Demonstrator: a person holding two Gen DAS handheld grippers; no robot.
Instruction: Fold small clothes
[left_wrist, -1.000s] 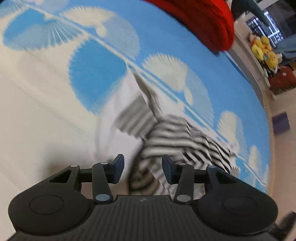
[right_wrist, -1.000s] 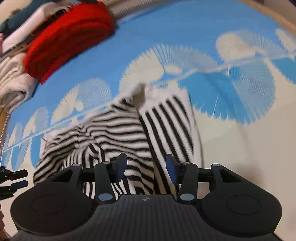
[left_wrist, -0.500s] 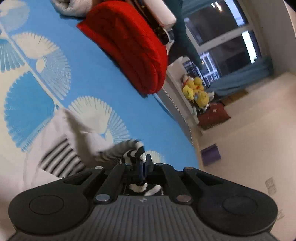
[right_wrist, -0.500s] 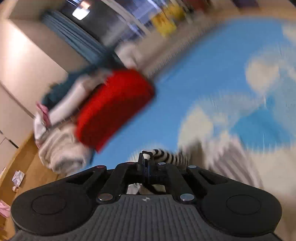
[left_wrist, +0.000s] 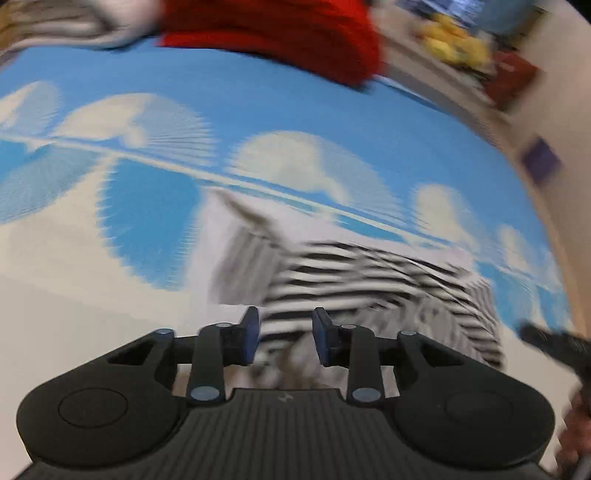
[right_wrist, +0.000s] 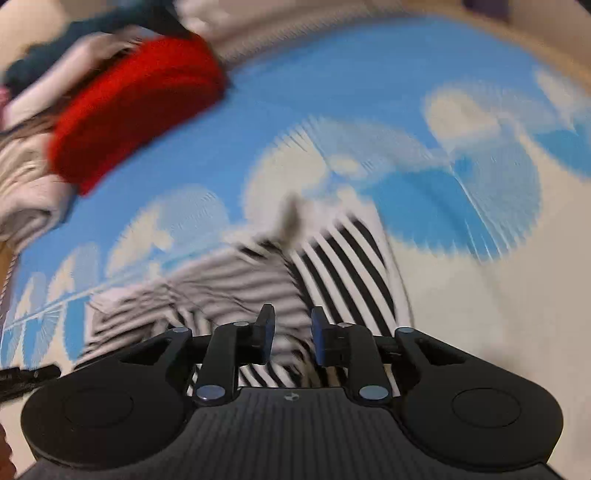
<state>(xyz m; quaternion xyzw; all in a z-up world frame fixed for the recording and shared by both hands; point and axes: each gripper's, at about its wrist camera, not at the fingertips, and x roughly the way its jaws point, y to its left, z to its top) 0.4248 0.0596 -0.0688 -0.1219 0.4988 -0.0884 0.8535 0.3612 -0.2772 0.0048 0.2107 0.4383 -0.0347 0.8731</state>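
A small black-and-white striped garment (left_wrist: 369, 273) lies crumpled on the blue and white patterned cloth; it also shows in the right wrist view (right_wrist: 332, 266). My left gripper (left_wrist: 284, 341) is open just above its near edge, with nothing between the jaws. My right gripper (right_wrist: 291, 338) is open too, over the near part of the garment, and holds nothing. Both views are blurred by motion.
A folded red knit (left_wrist: 280, 33) and a pile of other clothes (right_wrist: 26, 173) lie at the far edge of the patterned cloth (left_wrist: 147, 206). The other gripper's tip (left_wrist: 554, 343) shows at the right edge. Yellow toys (left_wrist: 454, 44) stand beyond.
Half a second ago both grippers were shut on the striped garment and lifted it. Now both jaws are open and the garment lies on the cloth again.
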